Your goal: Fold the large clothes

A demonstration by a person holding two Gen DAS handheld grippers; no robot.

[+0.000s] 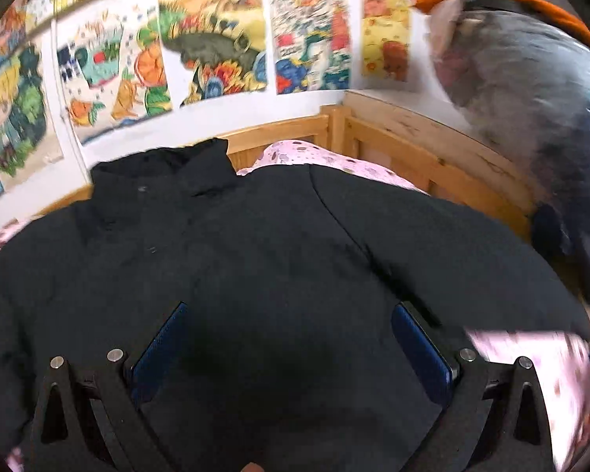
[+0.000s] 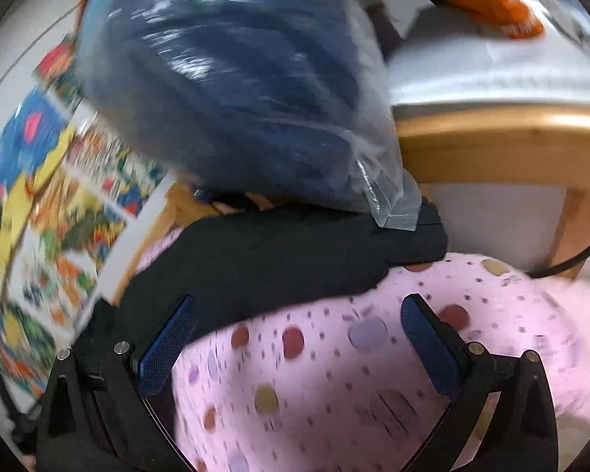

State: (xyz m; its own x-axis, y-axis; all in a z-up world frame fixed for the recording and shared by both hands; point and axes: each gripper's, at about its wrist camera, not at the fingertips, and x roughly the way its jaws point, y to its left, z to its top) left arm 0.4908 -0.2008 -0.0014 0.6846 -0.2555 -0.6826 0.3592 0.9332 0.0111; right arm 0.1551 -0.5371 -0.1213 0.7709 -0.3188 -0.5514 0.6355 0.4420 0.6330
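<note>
A bulky black padded jacket (image 1: 255,244) lies spread flat on a bed covered by a pink sheet with coloured dots (image 2: 334,373), its stand-up collar (image 1: 165,173) pointing toward the wooden bed frame (image 1: 393,137) and the wall of bright cartoon posters (image 1: 216,39). No fold shows in it, so I judge the task is at its opening step: the garment is laid out and the first fold has not begun.

The left tool (image 1: 291,338) hovers low over the jacket's body with its blue-padded fingers spread wide and nothing between them. The right tool (image 2: 299,338) is likewise spread and empty, hanging over the pink sheet just beside the jacket's sleeve (image 2: 275,259), whose cuff end reaches toward the frame. A large clear plastic bag stuffed with dark blue fabric (image 2: 236,90) sits at the bed's edge and appears to rest on that sleeve, though motion blur makes the contact uncertain.

The next move probably calls for the right tool to close on the sleeve near its cuff and carry it across the chest, while the left tool pins or pinches the body so the thick padding does not slide. If the bag does weigh on the sleeve, the sleeve must first be drawn free
</note>
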